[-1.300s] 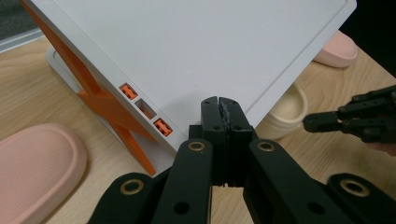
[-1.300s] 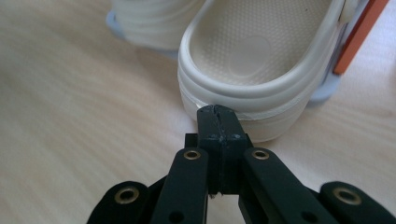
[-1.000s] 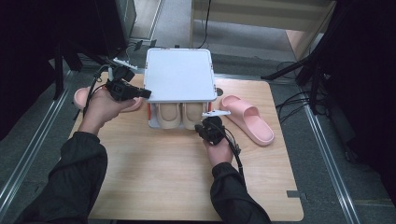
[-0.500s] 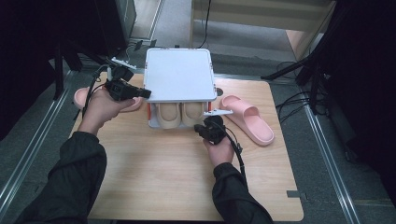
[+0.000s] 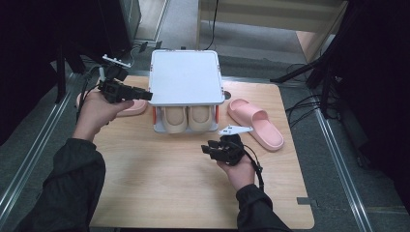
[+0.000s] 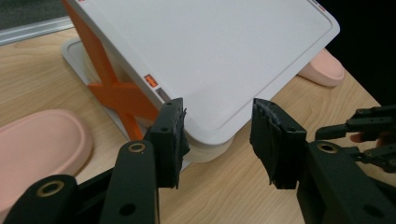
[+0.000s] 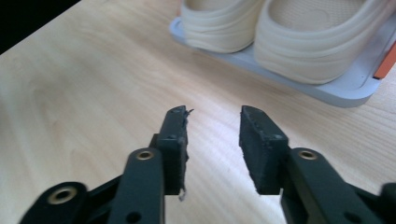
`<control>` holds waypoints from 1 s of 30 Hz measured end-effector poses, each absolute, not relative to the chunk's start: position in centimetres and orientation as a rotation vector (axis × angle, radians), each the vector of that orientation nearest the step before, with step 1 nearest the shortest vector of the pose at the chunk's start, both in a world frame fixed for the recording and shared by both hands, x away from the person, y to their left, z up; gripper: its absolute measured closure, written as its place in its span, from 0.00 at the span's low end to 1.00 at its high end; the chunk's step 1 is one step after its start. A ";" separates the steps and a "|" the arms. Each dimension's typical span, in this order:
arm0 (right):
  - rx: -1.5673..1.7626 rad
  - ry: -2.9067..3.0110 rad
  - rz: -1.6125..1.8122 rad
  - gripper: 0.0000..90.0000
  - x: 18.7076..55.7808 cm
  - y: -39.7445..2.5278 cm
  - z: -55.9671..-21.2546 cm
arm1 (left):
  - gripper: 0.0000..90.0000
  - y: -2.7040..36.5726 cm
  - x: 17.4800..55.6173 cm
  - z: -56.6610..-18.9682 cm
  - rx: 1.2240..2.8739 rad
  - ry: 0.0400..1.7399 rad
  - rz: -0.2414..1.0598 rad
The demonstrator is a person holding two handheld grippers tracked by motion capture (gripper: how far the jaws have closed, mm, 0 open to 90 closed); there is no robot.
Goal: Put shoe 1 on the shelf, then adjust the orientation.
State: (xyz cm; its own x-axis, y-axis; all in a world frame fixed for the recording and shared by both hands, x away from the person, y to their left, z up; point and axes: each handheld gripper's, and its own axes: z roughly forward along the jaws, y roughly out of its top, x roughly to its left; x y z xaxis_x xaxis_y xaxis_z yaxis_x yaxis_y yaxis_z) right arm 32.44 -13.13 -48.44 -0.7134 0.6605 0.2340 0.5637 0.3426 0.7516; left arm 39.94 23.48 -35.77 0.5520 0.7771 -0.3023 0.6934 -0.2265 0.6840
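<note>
Now, left gripper [image 5: 145,95]: jaws spread with nothing between them, held off the table at the left front corner of the shoe rack.
Shoe rack [image 5: 184,77]: white two-tier stand with orange cross-braces; in the left gripper view its top shelf [image 6: 224,60] lies straight ahead of the jaws, the near corner just beyond their tips.
Right gripper [image 5: 209,149]: jaws parted and empty, low over the wooden table [image 5: 159,179], pointing left, just in front of the rack.
Beige slippers [image 5: 187,118]: a pair on the rack's lower tray; in the right gripper view they sit ahead and to the right of the jaws [image 7: 289,37].
Pink slipper, left [image 5: 128,108]: flat on the table beneath the left gripper and beside the rack, partly hidden by the hand.
Pink slipper, right [image 5: 256,123]: on the table past the right gripper, near the rack's right side.
In the way: the top shelf overhangs the beige pair, covering all but their heels from above.
</note>
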 end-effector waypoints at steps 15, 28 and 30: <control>1.065 2.530 1.379 0.63 28.6 -16.0 -48.0 | 0.75 27.9 37.6 -37.0 1.891 1.293 0.243; 1.100 2.517 1.405 0.65 29.4 -15.8 -48.6 | 0.99 30.8 39.4 -42.2 1.858 1.416 0.281; 1.093 2.527 1.398 0.65 29.4 -15.6 -48.7 | 0.99 31.0 39.7 -43.0 1.857 1.428 0.313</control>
State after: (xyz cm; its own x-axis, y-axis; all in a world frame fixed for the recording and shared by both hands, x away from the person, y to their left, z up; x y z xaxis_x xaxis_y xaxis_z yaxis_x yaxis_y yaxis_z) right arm 29.36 -15.64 -48.73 -0.7482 0.6033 0.2762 0.5547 0.3402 0.7593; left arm 39.74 31.00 -42.96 0.3448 0.9059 -0.2459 0.7200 -0.0872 0.6884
